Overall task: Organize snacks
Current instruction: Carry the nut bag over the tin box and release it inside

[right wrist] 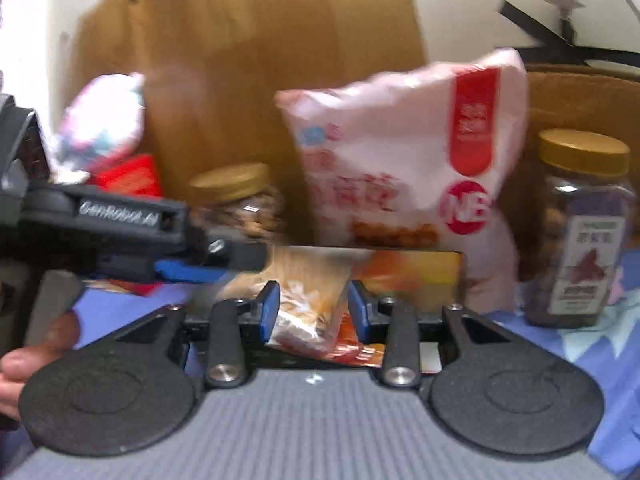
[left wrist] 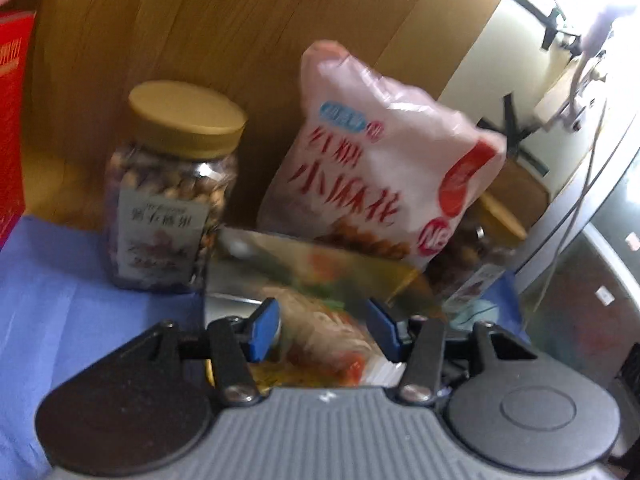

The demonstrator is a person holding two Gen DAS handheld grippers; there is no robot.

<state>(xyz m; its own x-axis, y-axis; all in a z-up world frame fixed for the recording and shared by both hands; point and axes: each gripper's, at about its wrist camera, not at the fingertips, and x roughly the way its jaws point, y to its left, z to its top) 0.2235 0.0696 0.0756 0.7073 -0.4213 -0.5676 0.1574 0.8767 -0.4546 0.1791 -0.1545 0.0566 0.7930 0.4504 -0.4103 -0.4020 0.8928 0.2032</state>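
Left black two-finger gripper [left wrist: 322,330]: blue fingertip pads [left wrist: 262,330], silver screws, round textured black discs, ribbed grey body. Right black gripper [right wrist: 314,312]: same build. White "GenRobot.AI" lettering mid-left, right view. Bare-skinned hand [right wrist: 24,360], lower left.

Daylight pours in from my upper right on the left camera, blowing that corner out white. Both views are smeared by motion blur; the pink bag [right wrist: 404,160] and jar [left wrist: 172,188] labels are barely legible, and edges bow with fisheye distortion
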